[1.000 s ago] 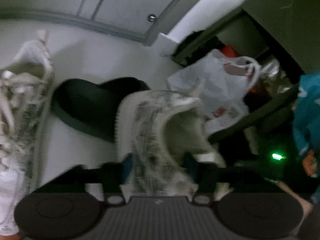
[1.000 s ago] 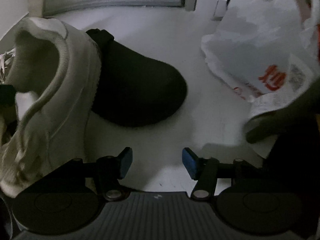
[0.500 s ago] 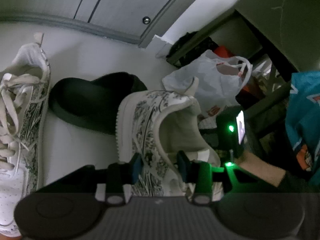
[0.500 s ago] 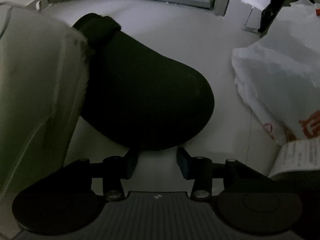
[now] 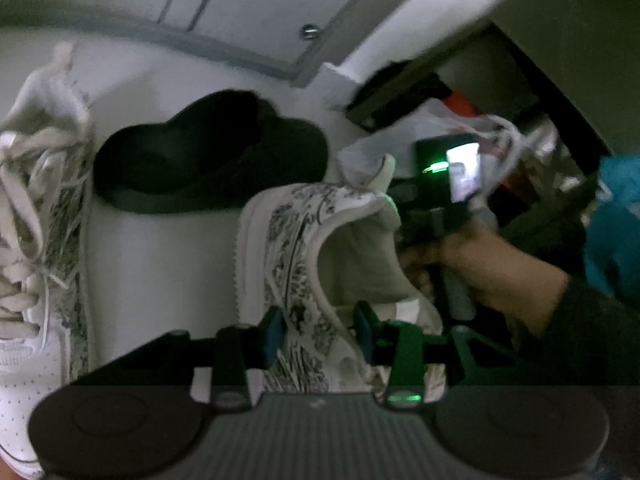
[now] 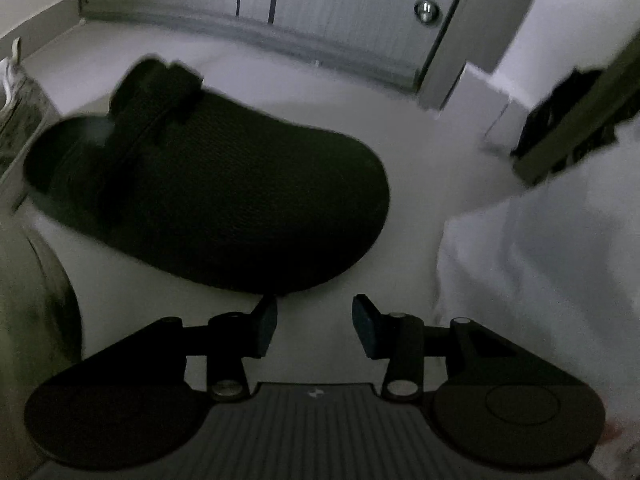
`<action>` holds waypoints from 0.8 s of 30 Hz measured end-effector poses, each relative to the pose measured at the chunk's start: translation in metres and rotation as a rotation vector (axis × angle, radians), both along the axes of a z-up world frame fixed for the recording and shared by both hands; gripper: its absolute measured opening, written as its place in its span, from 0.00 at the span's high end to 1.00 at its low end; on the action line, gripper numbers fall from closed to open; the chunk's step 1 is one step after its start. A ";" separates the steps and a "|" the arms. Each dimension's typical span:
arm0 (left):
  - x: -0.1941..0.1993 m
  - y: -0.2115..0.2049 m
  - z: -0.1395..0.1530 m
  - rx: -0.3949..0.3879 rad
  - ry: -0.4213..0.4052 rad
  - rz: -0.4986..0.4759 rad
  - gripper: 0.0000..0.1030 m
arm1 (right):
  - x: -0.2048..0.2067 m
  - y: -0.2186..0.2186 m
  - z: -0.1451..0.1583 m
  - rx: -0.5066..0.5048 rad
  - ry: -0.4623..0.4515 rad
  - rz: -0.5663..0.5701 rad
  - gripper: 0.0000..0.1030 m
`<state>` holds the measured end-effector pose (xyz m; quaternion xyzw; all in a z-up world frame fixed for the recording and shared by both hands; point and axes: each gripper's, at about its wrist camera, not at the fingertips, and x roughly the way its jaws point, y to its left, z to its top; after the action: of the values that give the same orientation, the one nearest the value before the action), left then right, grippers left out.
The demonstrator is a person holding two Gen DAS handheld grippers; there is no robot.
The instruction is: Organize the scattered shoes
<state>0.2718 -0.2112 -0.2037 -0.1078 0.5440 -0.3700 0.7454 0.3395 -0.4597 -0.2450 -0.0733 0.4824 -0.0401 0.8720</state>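
My left gripper is shut on the side wall of a white sneaker with a black pattern, heel end away from me. Its mate, a second patterned sneaker, lies on the floor at the far left. A black clog lies on the floor behind them. In the right wrist view the black clog lies just ahead of my right gripper, which is open and empty, its fingertips short of the clog's toe. The right gripper's body and the hand holding it show beside the held sneaker.
A grey door with a round knob closes the far side of the pale floor. A white plastic bag lies at the right. A dark shelf unit with clutter stands at the right. A teal item is at the right edge.
The right gripper has pulled back slightly from the clog and its jaws have opened wider. The left gripper still holds the sneaker and has shifted a little.
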 end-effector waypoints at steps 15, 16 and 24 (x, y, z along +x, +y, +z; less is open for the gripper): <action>0.001 0.014 -0.009 -0.035 0.016 0.107 0.44 | -0.052 0.005 0.030 0.088 0.079 -0.074 0.26; 0.000 0.018 -0.006 -0.026 0.004 0.119 0.43 | -0.057 0.003 0.031 0.104 0.076 -0.089 0.26; 0.002 0.006 -0.012 -0.032 0.030 0.163 0.39 | -0.113 0.026 0.047 0.223 0.085 -0.128 0.26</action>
<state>0.2735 -0.2053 -0.2160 -0.1691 0.5384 -0.3150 0.7631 0.2268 -0.4334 -0.1981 0.0536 0.5240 -0.0386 0.8491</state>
